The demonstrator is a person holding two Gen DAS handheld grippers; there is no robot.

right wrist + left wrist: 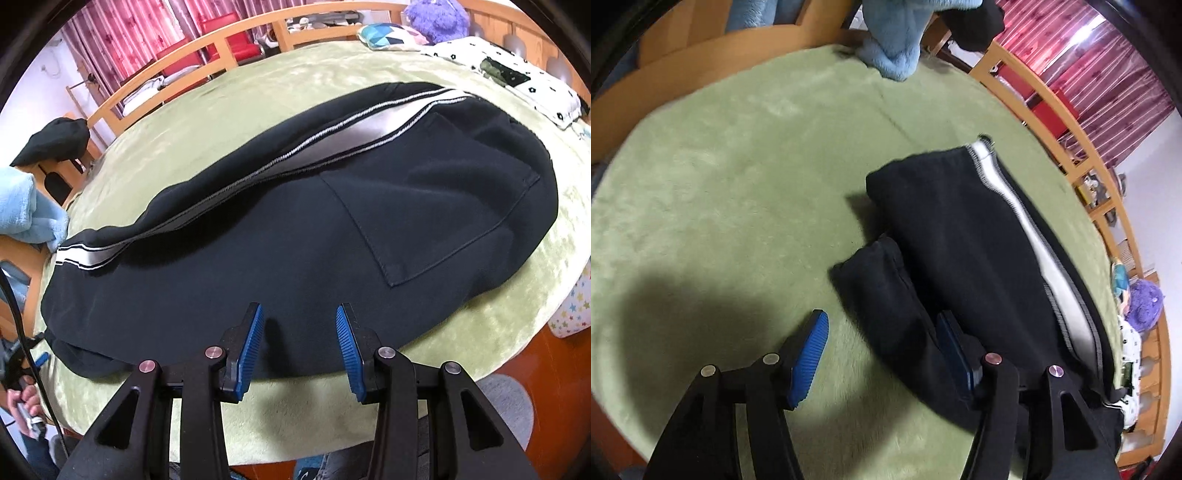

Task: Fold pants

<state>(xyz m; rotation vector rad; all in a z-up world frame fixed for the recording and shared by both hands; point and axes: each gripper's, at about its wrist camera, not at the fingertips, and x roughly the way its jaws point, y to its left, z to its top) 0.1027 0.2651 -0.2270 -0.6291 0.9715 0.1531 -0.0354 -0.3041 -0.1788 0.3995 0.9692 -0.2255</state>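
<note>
While the black pants [295, 229] show no readable label, left tool [882, 350] and right tool [299, 339] both gape, gripping nothing

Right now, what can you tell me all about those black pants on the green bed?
The black pants look soft and thick, like sweatpants. A white stripe with dotted edging runs down the side, and a square patch pocket is stitched on. They lie flat on the fuzzy green blanket, one leg stacked on the other, with the lower leg's cuff peeking out. The left gripper stands open around that cuff. The right gripper is open at the pants' near edge.
</note>
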